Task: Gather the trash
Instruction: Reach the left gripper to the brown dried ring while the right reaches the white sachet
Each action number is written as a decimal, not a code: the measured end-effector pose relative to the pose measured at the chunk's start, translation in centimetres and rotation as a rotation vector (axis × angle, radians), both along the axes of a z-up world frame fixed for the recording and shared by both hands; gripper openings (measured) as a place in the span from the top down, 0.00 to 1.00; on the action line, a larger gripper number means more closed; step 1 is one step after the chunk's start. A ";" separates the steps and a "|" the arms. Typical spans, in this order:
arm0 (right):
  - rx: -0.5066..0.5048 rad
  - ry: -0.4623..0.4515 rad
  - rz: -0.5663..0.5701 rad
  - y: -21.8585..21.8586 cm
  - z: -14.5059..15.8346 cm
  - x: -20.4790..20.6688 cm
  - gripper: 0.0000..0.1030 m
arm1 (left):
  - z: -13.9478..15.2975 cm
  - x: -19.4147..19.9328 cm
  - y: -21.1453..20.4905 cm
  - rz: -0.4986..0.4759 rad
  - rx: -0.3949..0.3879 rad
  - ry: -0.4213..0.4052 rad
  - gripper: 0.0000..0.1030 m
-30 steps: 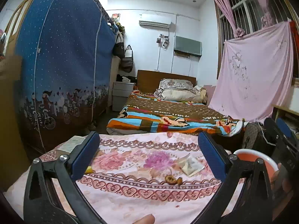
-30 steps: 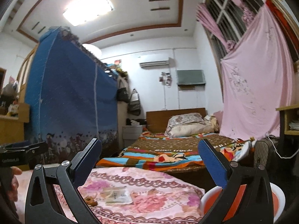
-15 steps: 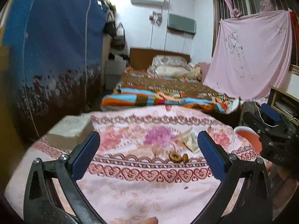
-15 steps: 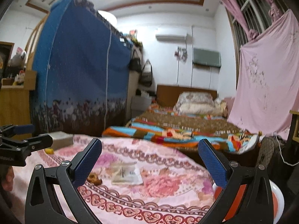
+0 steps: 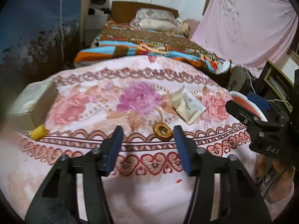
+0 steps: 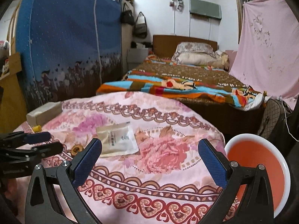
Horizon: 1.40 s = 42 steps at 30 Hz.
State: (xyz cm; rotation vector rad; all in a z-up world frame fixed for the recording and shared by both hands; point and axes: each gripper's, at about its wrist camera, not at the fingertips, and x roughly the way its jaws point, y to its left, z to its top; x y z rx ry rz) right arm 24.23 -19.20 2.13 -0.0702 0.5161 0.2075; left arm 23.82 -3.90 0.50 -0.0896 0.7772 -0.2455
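A brown round fruit peel (image 5: 162, 129) lies on the pink floral cloth (image 5: 142, 186). My left gripper (image 5: 147, 132) is open, its blue fingers half closed in, just short of the peel. A flat white paper packet (image 5: 188, 106) lies beyond it; it also shows in the right wrist view (image 6: 117, 140). A small yellow scrap (image 5: 38, 131) lies at the left. My right gripper (image 6: 149, 145) is open and empty above the cloth, next to an orange bin with a white rim (image 6: 259, 169).
A pale tissue box (image 5: 31, 99) sits on the cloth's left edge. Beyond the table stands a bed with a striped blanket (image 6: 179, 85). A blue wardrobe (image 6: 65, 43) is on the left, a pink curtain (image 6: 269, 52) on the right.
My left gripper has tilted down toward the cloth and its fingers have narrowed near the peel. My right gripper has also dipped, bringing the packet and bin into fuller view.
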 end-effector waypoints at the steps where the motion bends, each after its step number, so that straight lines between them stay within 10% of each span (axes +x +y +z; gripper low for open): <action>1: -0.003 0.008 0.000 0.0 -0.1 0.1 0.00 | -0.3 0.2 0.0 -0.003 0.002 0.009 0.71; 42: -0.012 0.242 0.062 1.2 -2.4 4.5 0.00 | -1.6 1.7 -1.4 -0.065 0.025 0.086 0.93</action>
